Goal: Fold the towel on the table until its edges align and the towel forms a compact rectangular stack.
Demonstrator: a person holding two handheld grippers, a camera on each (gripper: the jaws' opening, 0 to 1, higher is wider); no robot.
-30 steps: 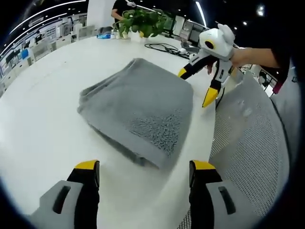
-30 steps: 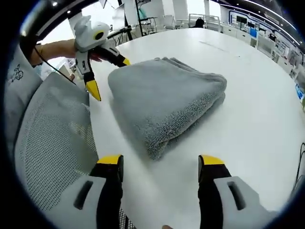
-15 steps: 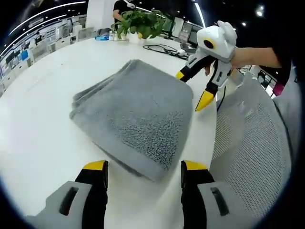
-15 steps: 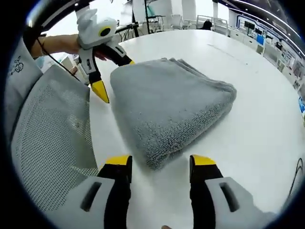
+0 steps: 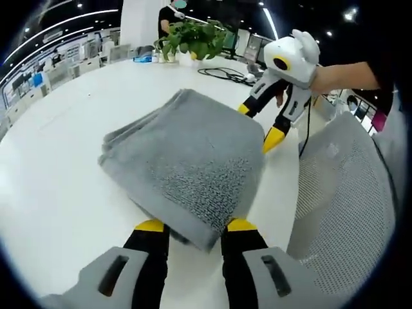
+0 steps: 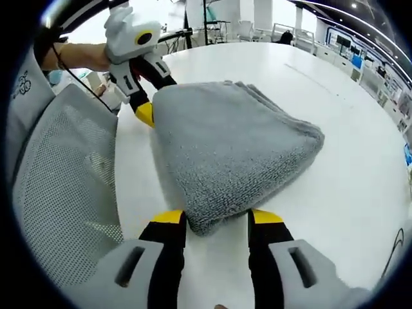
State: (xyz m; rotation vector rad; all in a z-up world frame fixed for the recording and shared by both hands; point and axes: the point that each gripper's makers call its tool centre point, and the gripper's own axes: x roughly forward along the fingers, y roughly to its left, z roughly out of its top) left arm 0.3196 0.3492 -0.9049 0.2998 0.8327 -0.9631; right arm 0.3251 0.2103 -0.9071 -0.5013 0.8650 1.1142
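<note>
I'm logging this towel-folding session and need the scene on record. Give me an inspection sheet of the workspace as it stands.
Surface: white table, round-edged, bare around the towel.
Job's things: grey towel, folded into a thick stack, layered edges showing on one side.
Clutter: potted plant and a small blue item at the far edge.
Grippers: left gripper with its fingers either side of a towel corner; right gripper the same at the neighbouring corner; neither clamped yet.
Cables: black cable lying near the plant.
Surroundings: mesh chair back beside the table; open office with desks behind.
</note>
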